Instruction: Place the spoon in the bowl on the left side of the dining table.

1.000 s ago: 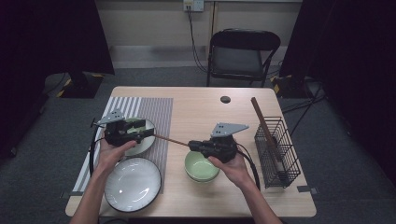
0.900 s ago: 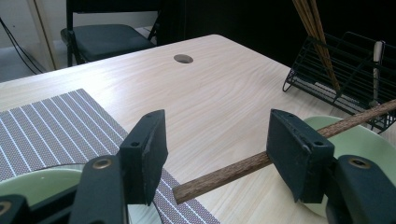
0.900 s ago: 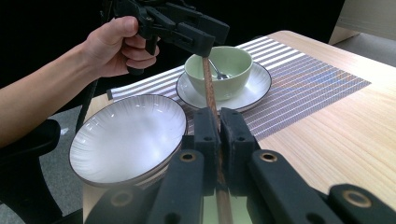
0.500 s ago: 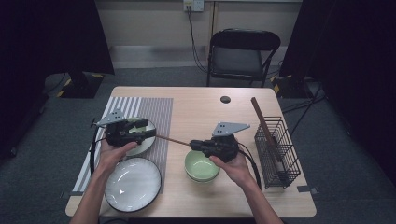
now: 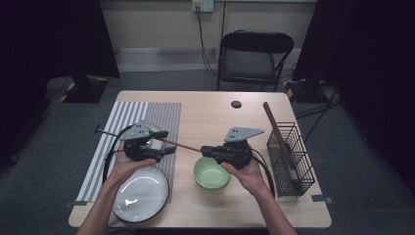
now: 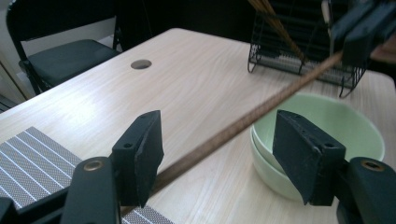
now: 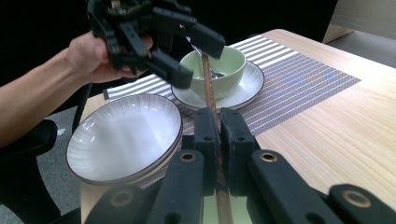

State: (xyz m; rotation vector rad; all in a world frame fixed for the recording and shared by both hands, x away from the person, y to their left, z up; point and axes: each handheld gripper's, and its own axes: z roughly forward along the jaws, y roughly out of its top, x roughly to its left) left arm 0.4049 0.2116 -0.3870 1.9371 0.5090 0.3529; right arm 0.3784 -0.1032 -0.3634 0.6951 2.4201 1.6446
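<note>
A long brown chopstick runs level between my two grippers above the table. My right gripper is shut on one end of the chopstick, its pads pressed together around it. My left gripper stands open around the other end. Its jaws have just been opening, and the chopstick passes between them, close by one jaw and well apart from the other. From the right gripper view, the left gripper hangs over a small green bowl.
Stacked green bowls sit under my right hand. A white plate lies at the front left on a striped placemat. The small bowl rests on a saucer. A black wire rack at the right holds another chopstick.
My left gripper has shifted a little to the right along the chopstick, and its jaws stand wider. The right gripper has kept still with the chopstick in its grip.
</note>
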